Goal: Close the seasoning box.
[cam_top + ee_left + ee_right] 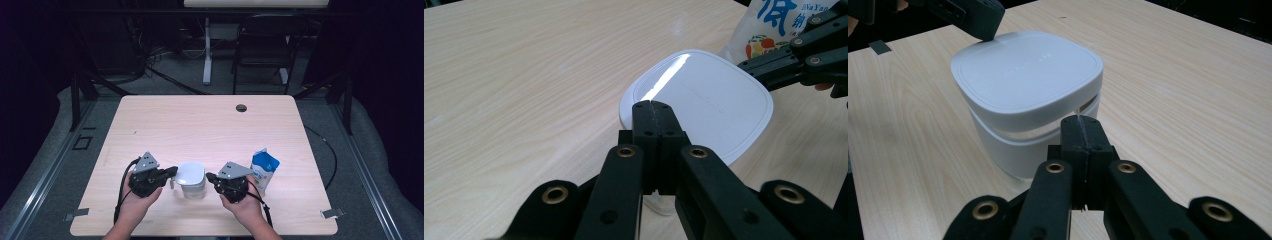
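While both pairs of black jaws are pressed fully together with nothing between them, the left gripper (172, 172) and the right gripper (210, 177) flank a white, rounded-square plastic container with a lid (191, 179) near the front edge of the pale wood-grain table (200, 120). In the left gripper view the closed tips (653, 106) sit at the lid's near rim, over its edge; whether they actually touch it cannot be told. From the right gripper view the closed jaws (1081, 121) point at the container's side just below the lid rim, very near it, again with contact unclear, while the other gripper's black tip (979, 24) rests at the far edge of the lid.

That container (1028, 95) stands upright, its long axis vertical and its flat lid facing straight up; the lid is a little wider than the body and overhangs it, with a clear band showing just under the rim. It sits squarely between the two tools, which point inward at it from either side in the high view, each held in a hand (137, 200) coming up from the bottom edge.

Just to the right of the right gripper stands a blue-and-white printed pouch (264, 169), upright and leaning slightly, near the container but apart from it. Farther back in the tabletop is a small dark round hole (241, 107), and beyond the table a black chair (262, 45) stands on the grey floor.
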A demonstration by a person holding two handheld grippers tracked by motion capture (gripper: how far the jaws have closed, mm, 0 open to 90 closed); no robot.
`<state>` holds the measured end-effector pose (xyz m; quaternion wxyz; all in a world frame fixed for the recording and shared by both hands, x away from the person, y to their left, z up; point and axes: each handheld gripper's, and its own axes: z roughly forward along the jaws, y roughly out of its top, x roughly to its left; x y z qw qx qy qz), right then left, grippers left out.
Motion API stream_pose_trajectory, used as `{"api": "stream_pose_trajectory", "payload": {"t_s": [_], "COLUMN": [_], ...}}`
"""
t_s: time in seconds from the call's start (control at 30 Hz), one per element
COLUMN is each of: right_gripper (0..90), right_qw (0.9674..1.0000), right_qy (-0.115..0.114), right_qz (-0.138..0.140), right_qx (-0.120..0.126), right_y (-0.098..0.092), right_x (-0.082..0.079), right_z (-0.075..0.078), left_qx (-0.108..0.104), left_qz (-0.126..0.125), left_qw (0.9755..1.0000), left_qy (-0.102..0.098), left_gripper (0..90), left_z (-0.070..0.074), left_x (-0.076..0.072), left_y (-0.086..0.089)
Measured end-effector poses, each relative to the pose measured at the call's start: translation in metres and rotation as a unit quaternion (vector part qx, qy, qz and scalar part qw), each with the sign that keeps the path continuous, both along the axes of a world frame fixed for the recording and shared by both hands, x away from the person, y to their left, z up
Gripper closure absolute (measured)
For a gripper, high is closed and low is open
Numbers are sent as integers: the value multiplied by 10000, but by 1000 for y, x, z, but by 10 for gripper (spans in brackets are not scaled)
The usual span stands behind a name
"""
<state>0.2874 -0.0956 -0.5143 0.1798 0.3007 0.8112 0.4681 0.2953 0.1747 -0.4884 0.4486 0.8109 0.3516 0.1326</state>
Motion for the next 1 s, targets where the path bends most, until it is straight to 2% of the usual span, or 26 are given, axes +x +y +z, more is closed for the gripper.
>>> {"api": "stream_pose_trajectory", "payload": {"t_s": [0.8, 0.93, 1.0], "right_gripper": [900, 900, 900], "right_qw": [9995, 9994, 9993], "right_qy": [-146, -173, -167], "right_qz": [266, 301, 317], "right_qx": [-43, -61, -71], "right_y": [17, 19, 21], "right_x": [0, 0, 0], "right_z": [16, 19, 20], "left_qx": [94, 185, 166], "left_qz": [97, 144, 175], "left_qw": [9999, 9997, 9997], "left_qy": [20, 84, 103], "left_gripper": [900, 900, 900], "left_z": [-2, -5, -7], "left_x": [-2, -2, -3], "left_y": [5, 6, 6]}}
